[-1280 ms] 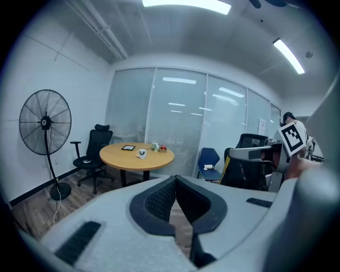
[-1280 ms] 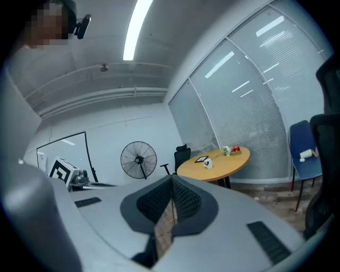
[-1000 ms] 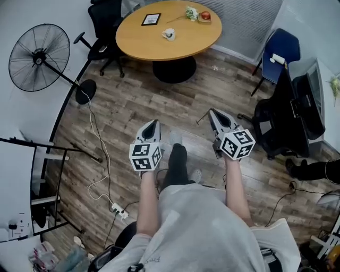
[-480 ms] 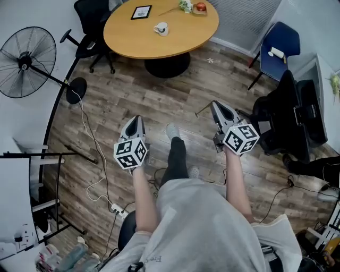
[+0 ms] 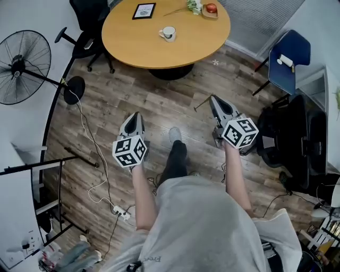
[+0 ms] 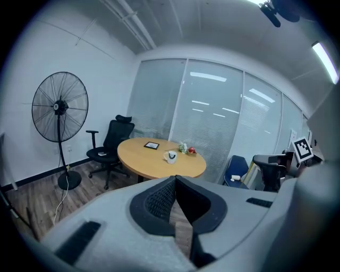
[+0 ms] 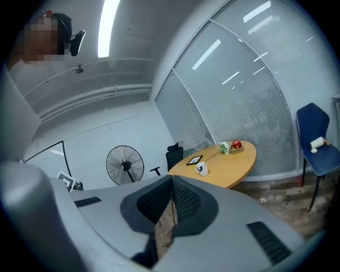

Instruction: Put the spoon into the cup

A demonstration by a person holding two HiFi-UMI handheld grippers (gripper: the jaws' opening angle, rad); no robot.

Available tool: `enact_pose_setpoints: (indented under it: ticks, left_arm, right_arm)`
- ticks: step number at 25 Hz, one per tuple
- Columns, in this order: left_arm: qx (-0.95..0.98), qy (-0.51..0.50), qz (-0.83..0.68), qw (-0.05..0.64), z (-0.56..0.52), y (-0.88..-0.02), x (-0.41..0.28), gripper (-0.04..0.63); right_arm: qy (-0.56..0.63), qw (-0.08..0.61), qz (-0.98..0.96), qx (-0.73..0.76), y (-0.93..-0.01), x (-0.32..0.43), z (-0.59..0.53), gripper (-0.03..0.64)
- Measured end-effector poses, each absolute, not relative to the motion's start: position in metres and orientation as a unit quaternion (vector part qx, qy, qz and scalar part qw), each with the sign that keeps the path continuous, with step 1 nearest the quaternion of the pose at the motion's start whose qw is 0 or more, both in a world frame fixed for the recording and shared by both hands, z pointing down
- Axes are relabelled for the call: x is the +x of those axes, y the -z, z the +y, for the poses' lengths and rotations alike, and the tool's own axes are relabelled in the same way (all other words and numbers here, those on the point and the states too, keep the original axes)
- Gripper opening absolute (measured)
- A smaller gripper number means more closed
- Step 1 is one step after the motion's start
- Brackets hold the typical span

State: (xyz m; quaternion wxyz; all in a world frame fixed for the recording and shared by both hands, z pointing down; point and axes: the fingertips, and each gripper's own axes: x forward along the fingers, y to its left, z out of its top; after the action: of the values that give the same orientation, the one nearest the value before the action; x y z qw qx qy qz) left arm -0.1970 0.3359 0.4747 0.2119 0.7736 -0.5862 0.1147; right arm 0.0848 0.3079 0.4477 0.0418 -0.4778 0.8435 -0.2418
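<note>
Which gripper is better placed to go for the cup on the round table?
Right, narrowly. Both grippers are shut, empty and well short of the table, but the right gripper is held farther forward toward the cup than the left gripper.

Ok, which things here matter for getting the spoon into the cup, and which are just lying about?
For the job: cup on the round table; left gripper and right gripper, both shut and empty. No spoon can be made out.

Lying about: picture frame, red apple, flowers, fan, blue chair.
</note>
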Motion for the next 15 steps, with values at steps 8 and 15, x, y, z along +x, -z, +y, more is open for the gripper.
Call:
enact_pose_setpoints:
  ticks: [8,15]
  left_arm:
    - [0.78,-0.122,-0.574,0.217,0.239,-0.47,-0.212,0.008]
    - [0.795,-0.113,-0.555,0.218,0.164,-0.464,-0.218,0.008]
  right_arm:
    - [0.248,0.035,0.843,-0.477,-0.445,0.056,0.21,0.0]
    - [0.25,0.025,0.841,-0.48,-0.449,0.043,0.144,0.001]
